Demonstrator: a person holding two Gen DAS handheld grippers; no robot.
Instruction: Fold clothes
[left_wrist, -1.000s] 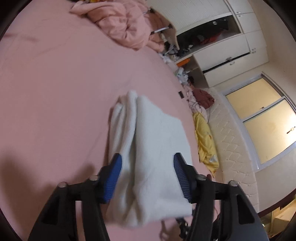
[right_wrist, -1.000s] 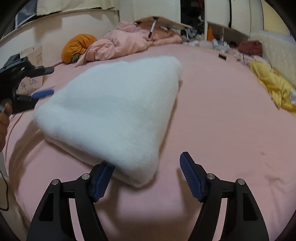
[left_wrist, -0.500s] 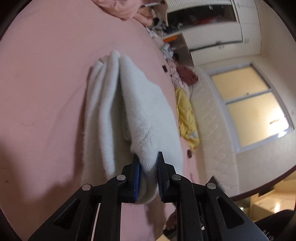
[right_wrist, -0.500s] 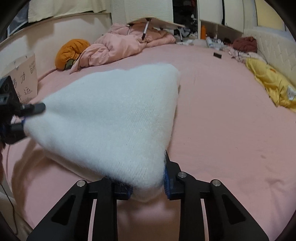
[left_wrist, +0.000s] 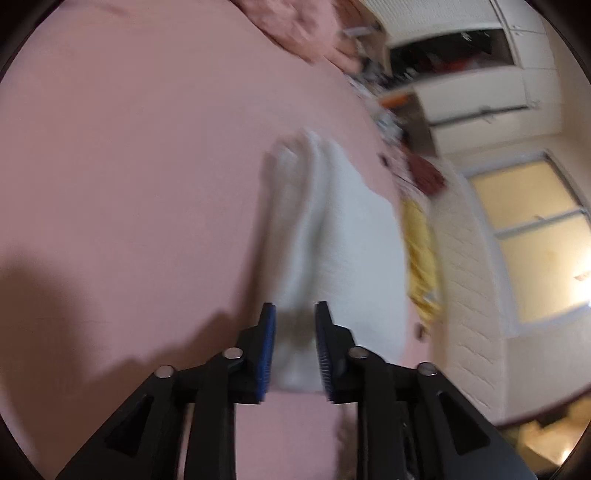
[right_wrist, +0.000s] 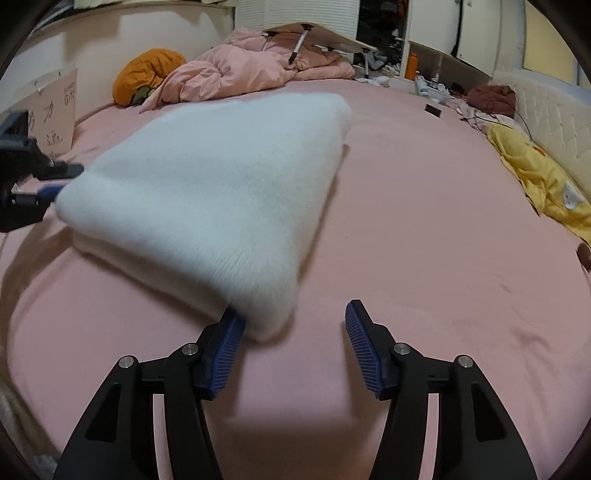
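Observation:
A folded white fluffy garment lies on the pink bed. My right gripper is open, its left finger touching the garment's near corner, nothing held. In the blurred left wrist view, the garment lies ahead and its near end sits between the fingers of my left gripper, which are partly apart and no longer pinch it. The left gripper also shows in the right wrist view, at the garment's left end.
A pink quilt and an orange bundle lie at the bed's far end, with a small folding table on the quilt. A yellow garment lies by the padded headboard at right. A cardboard box stands at left.
Half a second ago both grippers were shut on the garment and held it lifted. Now both have opened and the garment rests flat on the bed.

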